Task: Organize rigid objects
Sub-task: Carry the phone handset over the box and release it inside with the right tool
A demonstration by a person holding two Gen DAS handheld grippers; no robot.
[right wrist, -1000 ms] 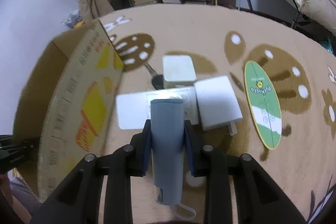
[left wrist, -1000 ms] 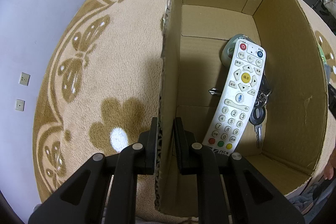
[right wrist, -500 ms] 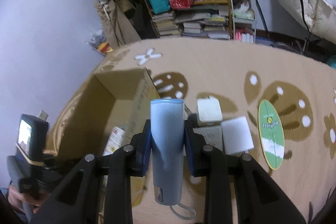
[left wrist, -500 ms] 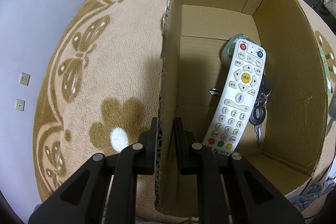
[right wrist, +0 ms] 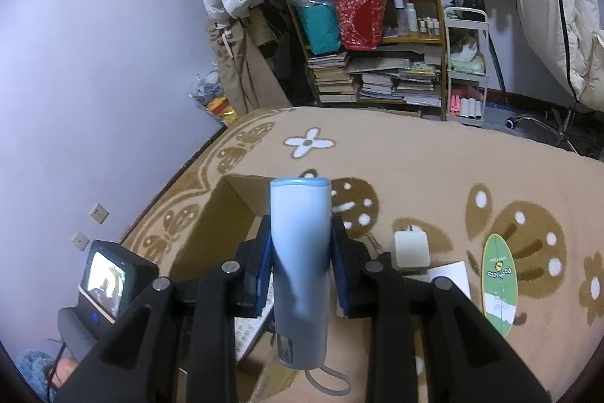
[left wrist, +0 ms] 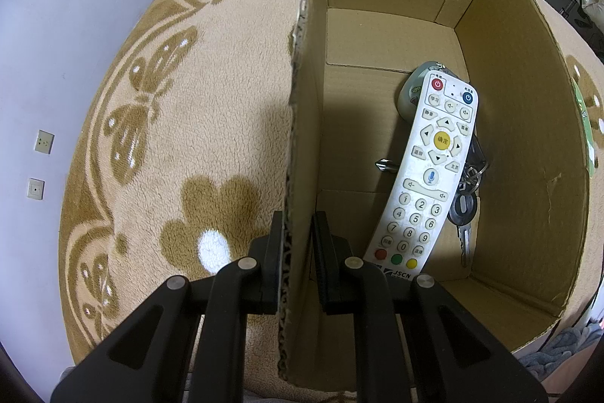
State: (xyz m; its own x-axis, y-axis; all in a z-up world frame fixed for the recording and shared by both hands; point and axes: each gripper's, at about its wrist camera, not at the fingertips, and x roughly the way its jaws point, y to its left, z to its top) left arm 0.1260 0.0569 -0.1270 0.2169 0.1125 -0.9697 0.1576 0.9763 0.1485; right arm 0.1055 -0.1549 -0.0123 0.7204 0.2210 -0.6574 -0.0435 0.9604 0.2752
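Above the cardboard box [right wrist: 226, 210], right gripper [right wrist: 301, 267] now carries the pinched blue cylinder [right wrist: 300, 263], lifted off the blanket [right wrist: 415, 169] toward the remote [left wrist: 426, 176] inside; left gripper [left wrist: 298, 252] still clamps the box's wall, so drop-in looks next.

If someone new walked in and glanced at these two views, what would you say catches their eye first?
Probably the pale blue tube clamped in the right gripper, filling the middle of that view above the cardboard box. Next, the white remote lying inside the box over a bunch of keys, while the left gripper pinches the box's near wall.
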